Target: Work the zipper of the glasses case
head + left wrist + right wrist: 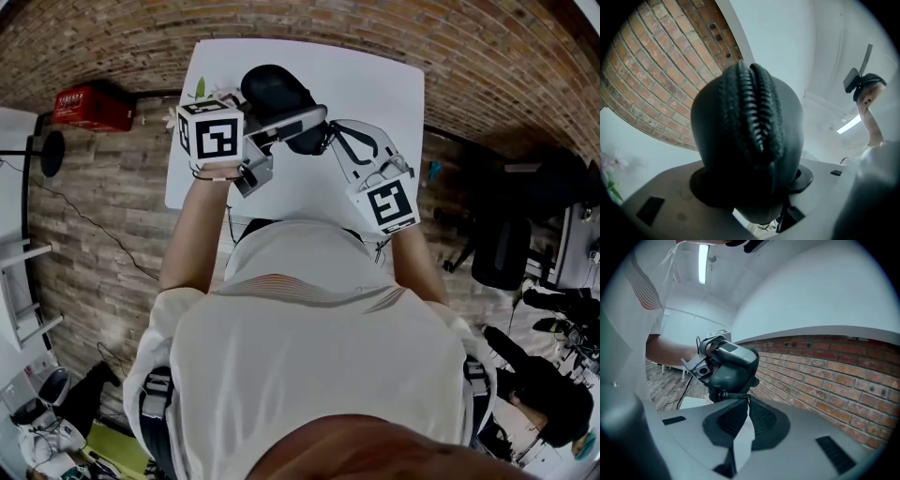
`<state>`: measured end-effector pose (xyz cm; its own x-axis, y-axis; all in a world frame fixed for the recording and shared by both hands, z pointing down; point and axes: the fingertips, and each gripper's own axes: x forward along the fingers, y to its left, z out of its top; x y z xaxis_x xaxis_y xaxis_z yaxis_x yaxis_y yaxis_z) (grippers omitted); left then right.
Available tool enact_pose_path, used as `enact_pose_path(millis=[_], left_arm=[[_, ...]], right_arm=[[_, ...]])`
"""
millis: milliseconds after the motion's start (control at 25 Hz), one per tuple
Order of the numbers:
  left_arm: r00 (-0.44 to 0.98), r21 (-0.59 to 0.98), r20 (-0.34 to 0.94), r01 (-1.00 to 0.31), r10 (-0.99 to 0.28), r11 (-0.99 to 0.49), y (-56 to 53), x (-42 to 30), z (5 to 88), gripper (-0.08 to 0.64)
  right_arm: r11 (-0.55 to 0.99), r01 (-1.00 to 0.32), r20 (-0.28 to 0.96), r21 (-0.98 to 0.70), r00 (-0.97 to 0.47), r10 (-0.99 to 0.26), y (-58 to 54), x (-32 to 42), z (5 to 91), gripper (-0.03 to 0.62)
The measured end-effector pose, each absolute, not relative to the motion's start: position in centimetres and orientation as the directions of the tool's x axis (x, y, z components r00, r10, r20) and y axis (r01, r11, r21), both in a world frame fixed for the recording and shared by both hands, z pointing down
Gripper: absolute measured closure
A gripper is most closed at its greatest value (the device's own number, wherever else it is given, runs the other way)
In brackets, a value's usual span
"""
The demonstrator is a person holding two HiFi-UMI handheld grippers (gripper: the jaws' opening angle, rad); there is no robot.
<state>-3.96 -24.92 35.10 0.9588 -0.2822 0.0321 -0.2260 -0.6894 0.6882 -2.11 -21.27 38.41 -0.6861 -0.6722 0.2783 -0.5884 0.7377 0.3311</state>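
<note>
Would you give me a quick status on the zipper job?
Left gripper shut on dark oval glasses case. Right gripper pinching its thin black zipper pull. Nothing blocking.

No word, number or brand can be read anywhere in these views. The red box [92,108] on the floor by the brick wall carries pale print across its side, but it is too small and blurred to make out. The left marker cube [211,134] and the right marker cube [391,203] each show only a square black-and-white coded pattern, with no letters or digits on them.
</note>
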Motion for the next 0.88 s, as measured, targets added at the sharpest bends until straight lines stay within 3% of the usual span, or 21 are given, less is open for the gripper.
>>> enact_pose_path(millis=[320,880], left_arm=[[0.982,0.709,0.079,-0.177,-0.173,-0.683,-23.4,-3.4,36.9,0.286],[0.95,0.661,0.29,-0.115,0.112,-0.741,-18.1,-1.7,41.1,0.286]], right_arm=[[0.756,-0.539,0.304,0.371,-0.699,-0.647,-20.9,-2.5,39.1,0.528],[0.756,-0.5,0.302,0.422,-0.709,-0.637,-20.3,-2.9,39.2,0.529]])
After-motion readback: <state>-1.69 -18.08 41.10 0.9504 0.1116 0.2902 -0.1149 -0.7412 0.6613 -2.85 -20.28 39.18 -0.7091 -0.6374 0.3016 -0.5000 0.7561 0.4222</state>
